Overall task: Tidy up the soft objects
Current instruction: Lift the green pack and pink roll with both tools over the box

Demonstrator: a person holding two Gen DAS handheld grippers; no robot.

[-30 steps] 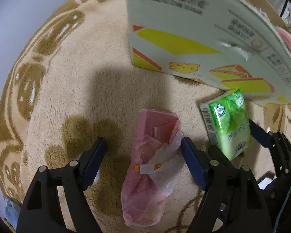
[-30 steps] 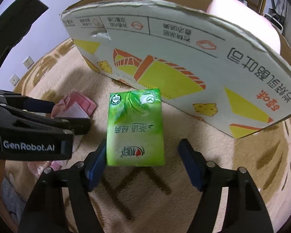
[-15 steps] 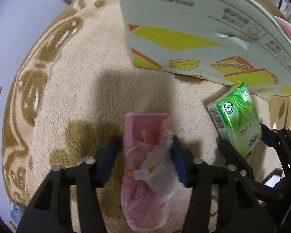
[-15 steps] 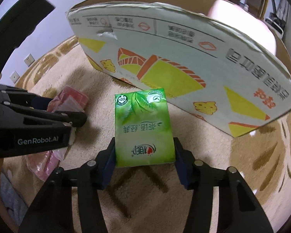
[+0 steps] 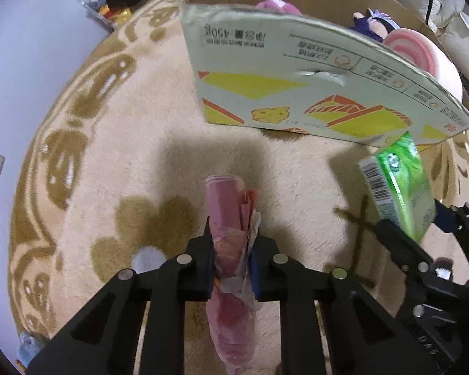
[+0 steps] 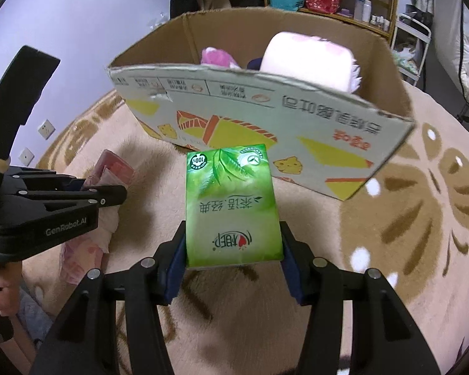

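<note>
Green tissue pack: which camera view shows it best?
The right wrist view. There the green tissue pack faces the camera, its whole printed front readable, clamped between the right tool's pads. The left wrist view catches it only at the right edge, tilted and blurred, showing mainly its barcode side, partly hidden behind the cardboard box.

Beige patterned rug (image 5: pixel 147 118), lilac wall (image 6: pixel 87 15), shelving (image 6: pixel 369 3).
</note>
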